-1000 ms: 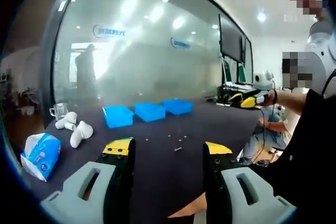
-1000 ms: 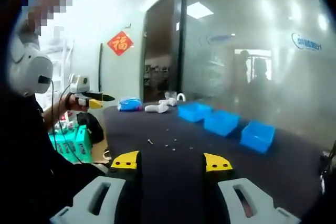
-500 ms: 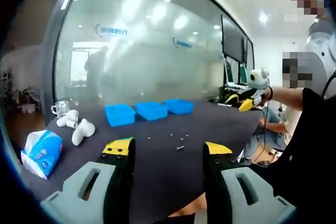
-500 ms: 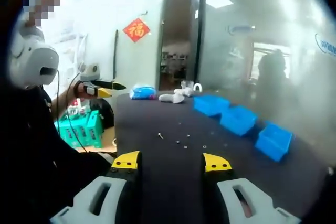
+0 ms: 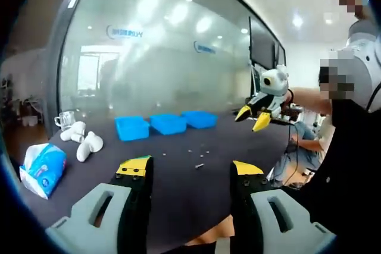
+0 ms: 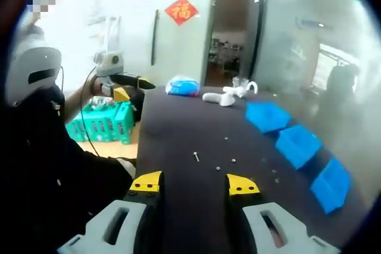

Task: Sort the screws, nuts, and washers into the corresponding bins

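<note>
Three blue bins (image 5: pixel 168 123) stand in a row at the far side of the dark table (image 5: pixel 178 188); the right gripper view shows the bins (image 6: pixel 297 142) along the right. Small screws, nuts and washers (image 5: pixel 199 165) lie scattered in front of them, among them one longer screw (image 6: pixel 196 156). My left gripper (image 5: pixel 189 168) is open and holds nothing, short of the parts. The right gripper (image 6: pixel 193 182) is open too, hovering above the table. The right gripper (image 5: pixel 250 119) comes in from the right, and the left gripper (image 6: pixel 136 89) shows at the left.
A blue tissue pack (image 5: pixel 43 169), white rounded objects (image 5: pixel 83 141) and a glass mug (image 5: pixel 64 120) sit at the table's left end. A green box (image 6: pixel 107 122) stands off the table's edge. A glass wall runs behind the bins. The person's dark sleeve (image 5: pixel 351 165) is at the right.
The right gripper has lifted and swung in over the table, showing larger in the left gripper view. The right gripper view now looks down on the table more steeply. Both grippers stay open.
</note>
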